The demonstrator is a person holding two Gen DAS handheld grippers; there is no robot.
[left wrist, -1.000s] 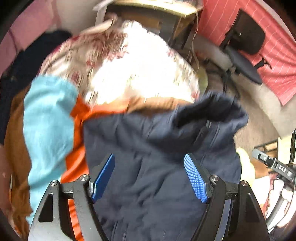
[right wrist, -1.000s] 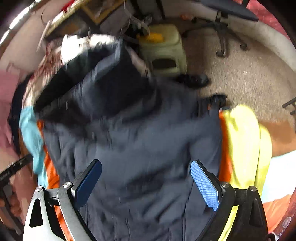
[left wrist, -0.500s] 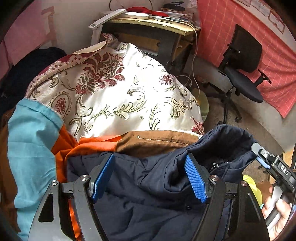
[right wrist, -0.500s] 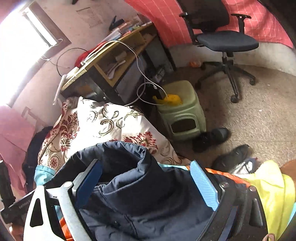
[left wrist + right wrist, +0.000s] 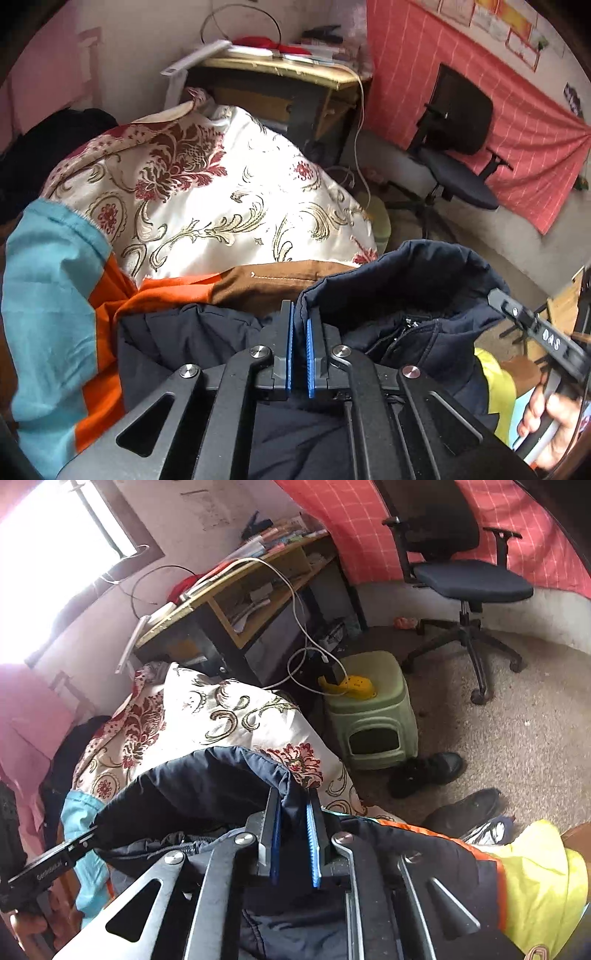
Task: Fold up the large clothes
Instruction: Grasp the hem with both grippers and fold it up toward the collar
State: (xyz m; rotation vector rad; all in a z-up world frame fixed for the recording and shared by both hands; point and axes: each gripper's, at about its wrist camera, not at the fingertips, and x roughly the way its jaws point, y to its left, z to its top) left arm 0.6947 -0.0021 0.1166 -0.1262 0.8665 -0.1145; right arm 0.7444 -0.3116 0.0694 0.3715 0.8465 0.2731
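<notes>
At the collar of the navy jacket [image 5: 406, 280], you have both grippers, left gripper [image 5: 298, 325] and right gripper [image 5: 293, 812], with jaws just closed and clamped on its cloth, yet no fold is made.

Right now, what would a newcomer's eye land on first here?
Both tools, left and right, have just closed on the raised edge of the dark blue jacket. Behind it lies a cream flowered quilt. A black office chair stands on the floor to the right.

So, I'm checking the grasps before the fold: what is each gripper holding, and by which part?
Both hold the dark navy jacket. The left gripper pinches the fabric edge near the collar; the right gripper pinches the raised collar rim.
</notes>
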